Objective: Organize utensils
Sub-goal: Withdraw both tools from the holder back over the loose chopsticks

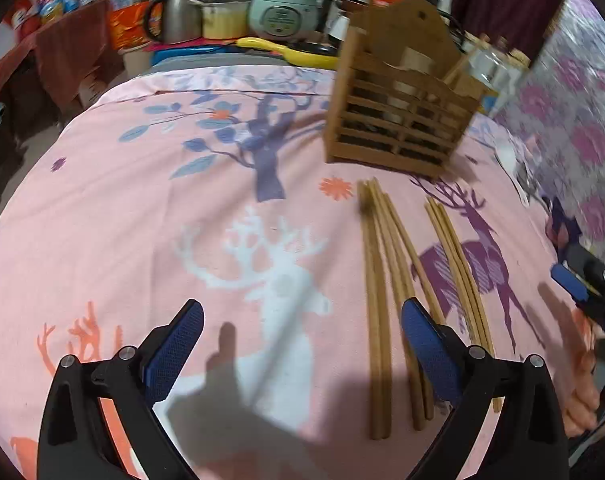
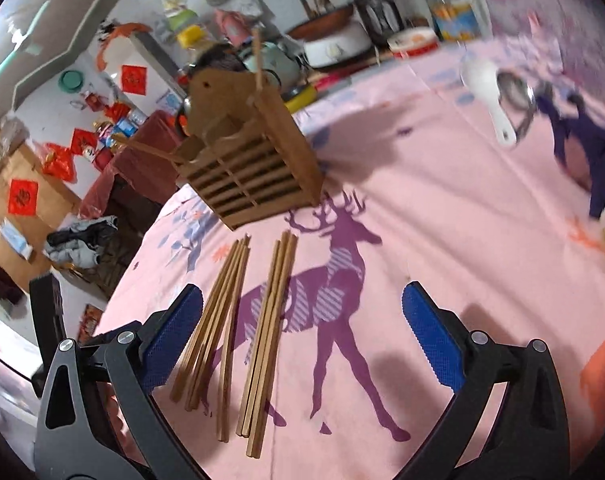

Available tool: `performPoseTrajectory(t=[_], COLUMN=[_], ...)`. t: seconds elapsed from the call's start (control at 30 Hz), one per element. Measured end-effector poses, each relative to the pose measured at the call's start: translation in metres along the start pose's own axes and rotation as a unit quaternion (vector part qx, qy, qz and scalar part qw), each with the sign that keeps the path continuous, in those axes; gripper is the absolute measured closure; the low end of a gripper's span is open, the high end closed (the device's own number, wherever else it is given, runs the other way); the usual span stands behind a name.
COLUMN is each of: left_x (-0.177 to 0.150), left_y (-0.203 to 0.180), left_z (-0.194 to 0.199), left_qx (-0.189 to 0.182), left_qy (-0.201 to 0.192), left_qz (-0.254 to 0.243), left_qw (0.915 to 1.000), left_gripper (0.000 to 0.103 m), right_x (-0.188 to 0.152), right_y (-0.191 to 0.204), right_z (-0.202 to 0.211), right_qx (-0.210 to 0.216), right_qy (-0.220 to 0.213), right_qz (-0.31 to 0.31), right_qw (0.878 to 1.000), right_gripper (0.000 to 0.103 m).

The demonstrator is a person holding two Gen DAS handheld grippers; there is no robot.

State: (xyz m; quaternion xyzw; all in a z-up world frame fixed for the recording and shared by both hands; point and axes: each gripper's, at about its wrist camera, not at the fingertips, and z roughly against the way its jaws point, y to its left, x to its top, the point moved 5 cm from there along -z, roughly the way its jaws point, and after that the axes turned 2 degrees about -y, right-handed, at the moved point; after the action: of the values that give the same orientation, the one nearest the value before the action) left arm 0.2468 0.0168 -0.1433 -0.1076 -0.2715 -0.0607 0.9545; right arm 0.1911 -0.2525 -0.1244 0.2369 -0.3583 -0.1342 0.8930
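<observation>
A slatted wooden utensil holder [image 1: 398, 112] stands on the pink deer-print cloth [image 1: 142, 220]; it also shows in the right wrist view [image 2: 246, 160] with a chopstick standing in it. Two bundles of wooden chopsticks lie in front of it: a left bundle [image 1: 378, 280] [image 2: 218, 320] and a right bundle [image 1: 458, 268] [image 2: 270, 332]. A white spoon [image 2: 490, 96] and a metal spoon [image 2: 518, 96] lie far right. My left gripper [image 1: 302, 352] is open and empty, above the white deer. My right gripper [image 2: 302, 344] is open and empty, above the right bundle.
Behind the table stand a rice cooker [image 1: 282, 8], a kettle [image 1: 178, 12], pots and jars. A yellow ladle [image 1: 286, 50] lies at the far edge. The right gripper shows at the left wrist view's right edge [image 1: 582, 280]. A flowered wall [image 1: 574, 100] is on the right.
</observation>
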Motion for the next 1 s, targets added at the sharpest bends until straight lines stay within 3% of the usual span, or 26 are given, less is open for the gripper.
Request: performPoseTrajectory(t=[0.2,0.5,1.0], left_x=[-0.008,-0.009,-0.004], left_y=[-0.016,-0.004,0.007], left_z=[-0.012,-0.023,-0.033], left_qx=[0.004,0.0,0.05], left_qy=[0.022,0.043,0.039], left_qz=[-0.034,-0.011,-0.024], left_qw=[0.9992,0.999,0.9977], left_gripper=[0.006,0.006,0.004], right_x=[-0.004,-0.005,-0.005], right_y=[-0.007,-0.011,-0.013], right_z=[-0.009,-0.013,-0.011], right_qx=[-0.006,-0.015,-0.014], right_qy=[0.018,0.029,0.03], right_qz=[-0.021,-0.03,-0.036], right_qw=[1.0,0.999,0.999], right_gripper=[0.007,0.007,0.006])
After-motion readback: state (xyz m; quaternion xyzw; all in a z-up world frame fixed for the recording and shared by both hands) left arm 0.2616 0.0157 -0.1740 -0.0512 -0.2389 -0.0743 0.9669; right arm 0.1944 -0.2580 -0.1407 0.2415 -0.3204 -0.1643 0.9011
